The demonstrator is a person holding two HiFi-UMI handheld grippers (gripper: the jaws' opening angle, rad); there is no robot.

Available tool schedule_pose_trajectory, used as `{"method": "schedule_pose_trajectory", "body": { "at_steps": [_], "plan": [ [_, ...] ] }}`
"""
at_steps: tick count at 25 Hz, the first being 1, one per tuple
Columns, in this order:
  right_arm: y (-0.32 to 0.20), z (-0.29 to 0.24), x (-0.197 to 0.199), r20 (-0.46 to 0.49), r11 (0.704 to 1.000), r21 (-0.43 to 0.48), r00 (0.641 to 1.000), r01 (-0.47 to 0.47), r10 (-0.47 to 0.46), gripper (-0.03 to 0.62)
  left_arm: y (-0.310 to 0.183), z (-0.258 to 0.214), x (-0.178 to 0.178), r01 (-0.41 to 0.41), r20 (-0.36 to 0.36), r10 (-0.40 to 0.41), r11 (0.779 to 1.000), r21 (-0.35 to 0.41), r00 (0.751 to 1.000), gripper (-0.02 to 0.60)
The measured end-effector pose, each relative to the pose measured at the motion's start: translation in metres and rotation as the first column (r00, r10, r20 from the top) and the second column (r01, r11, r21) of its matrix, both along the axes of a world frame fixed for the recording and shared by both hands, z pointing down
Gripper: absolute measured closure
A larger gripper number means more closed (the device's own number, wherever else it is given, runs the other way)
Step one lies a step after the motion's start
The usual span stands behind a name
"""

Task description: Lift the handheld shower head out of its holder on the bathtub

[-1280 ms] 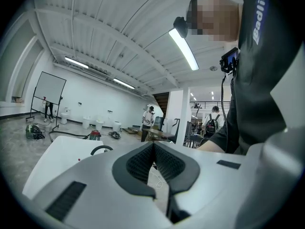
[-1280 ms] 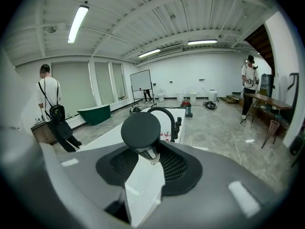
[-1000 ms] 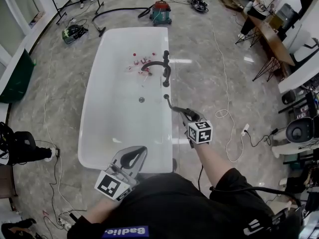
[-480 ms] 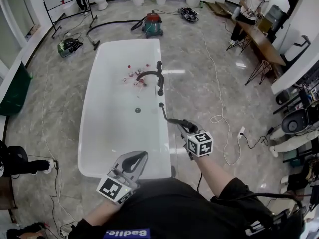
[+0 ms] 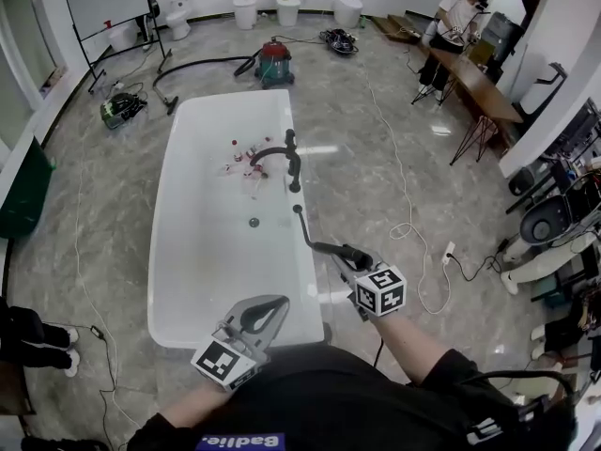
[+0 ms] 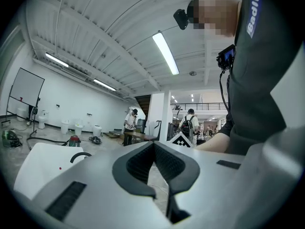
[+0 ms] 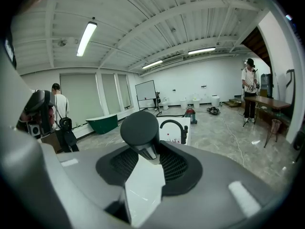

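Left claw (image 5: 277,303): I read it clenched on nothing, at the 6 o'clock end of the white bathtub (image 5: 188,252). Black faucet (image 5: 285,154) stands on the tub's 3 o'clock rim. Right claw (image 5: 349,256): grasping the black handheld shower head (image 7: 139,127) by its neck, at the faucet's 5 o'clock. I see its hose (image 5: 310,235) running back toward the rim at 11 o'clock.

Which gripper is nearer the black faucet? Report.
Right. The right gripper, holding the shower head, is beside the tub near the faucet; the left gripper is back at the tub's end.
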State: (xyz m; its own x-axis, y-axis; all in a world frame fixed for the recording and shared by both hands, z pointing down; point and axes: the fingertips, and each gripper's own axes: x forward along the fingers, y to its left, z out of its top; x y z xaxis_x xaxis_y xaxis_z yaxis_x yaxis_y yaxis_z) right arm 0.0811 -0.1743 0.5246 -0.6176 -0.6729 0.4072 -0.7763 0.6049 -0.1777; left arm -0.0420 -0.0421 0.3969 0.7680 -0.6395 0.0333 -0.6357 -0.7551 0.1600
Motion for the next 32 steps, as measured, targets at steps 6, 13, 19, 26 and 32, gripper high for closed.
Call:
{"method": "schedule_pose_trajectory", "body": {
  "at_steps": [6, 13, 19, 26, 32],
  "plan": [
    [0.023, -0.019, -0.006, 0.002, 1.0, 0.023, 1.0, 0.012, -0.012, 0.459, 0.001, -0.001, 0.002, -0.039, -0.009, 0.04, 0.999, 0.009, 0.999, 0.575],
    [0.044, -0.038, -0.016, 0.036, 0.999, 0.032, 0.999, 0.007, -0.009, 0.459, -0.004, -0.007, 0.001, -0.09, -0.014, 0.091, 0.996, 0.027, 0.996, 0.575],
    [0.056, -0.058, -0.021, 0.055, 0.998, 0.059, 0.998, 0.024, -0.027, 0.459, -0.01, -0.01, 0.007, -0.116, -0.021, 0.117, 0.993, 0.036, 0.993, 0.575],
    [0.075, -0.071, -0.024, 0.062, 0.995, 0.074, 0.996, 0.066, -0.07, 0.459, -0.011, -0.007, 0.01, -0.119, -0.027, 0.12, 0.992, 0.036, 0.992, 0.575],
    [0.081, -0.088, -0.048, 0.078, 0.989, 0.077, 0.988, 0.126, -0.132, 0.459, -0.018, -0.007, 0.001, -0.115, -0.037, 0.116, 0.993, 0.024, 0.993, 0.575]
  ]
}}
